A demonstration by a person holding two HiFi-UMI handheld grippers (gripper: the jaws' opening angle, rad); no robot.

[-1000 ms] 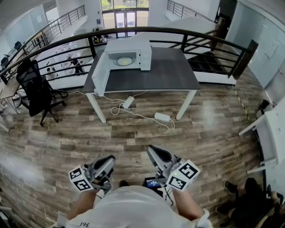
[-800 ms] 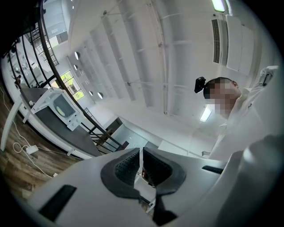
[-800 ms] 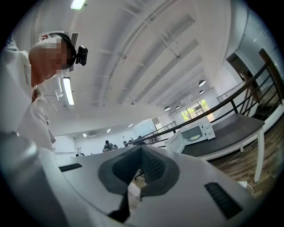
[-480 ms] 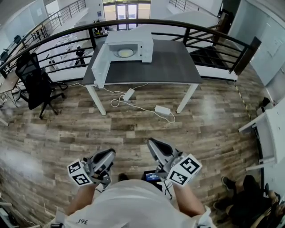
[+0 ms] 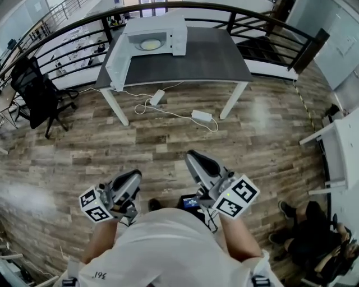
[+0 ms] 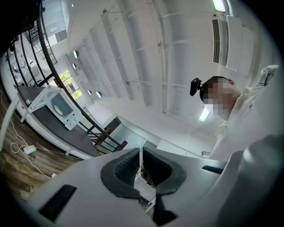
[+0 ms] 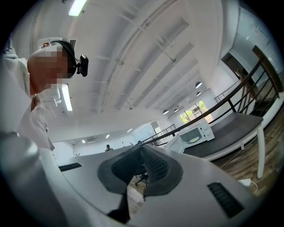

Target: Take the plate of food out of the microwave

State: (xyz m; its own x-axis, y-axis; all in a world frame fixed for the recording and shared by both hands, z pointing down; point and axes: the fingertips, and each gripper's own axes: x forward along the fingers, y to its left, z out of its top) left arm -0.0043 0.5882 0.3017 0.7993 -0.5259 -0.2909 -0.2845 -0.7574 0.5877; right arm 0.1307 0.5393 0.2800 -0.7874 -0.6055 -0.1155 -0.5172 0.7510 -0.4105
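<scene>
A white microwave (image 5: 160, 27) stands on the far left of a dark table (image 5: 213, 56), its door (image 5: 115, 60) swung open to the left. Inside lies a pale plate of food (image 5: 150, 44). Both grippers are held close to my body, a stretch of wooden floor away from the table. My left gripper (image 5: 132, 180) is shut and empty; its own view shows the microwave (image 6: 57, 104) far off. My right gripper (image 5: 193, 159) has just been opening slightly, but its jaws still look closed with nothing between them. Its view shows the microwave (image 7: 195, 132) in the distance.
A black railing (image 5: 252, 17) runs behind the table. A black office chair (image 5: 35, 92) stands left of it. Two power bricks (image 5: 201, 116) with cables lie on the floor under the table's front edge. A white table (image 5: 343, 148) is at the right.
The table and microwave have slid toward the top of the head view. Both grippers stay low in front of my body, hardly moved.
</scene>
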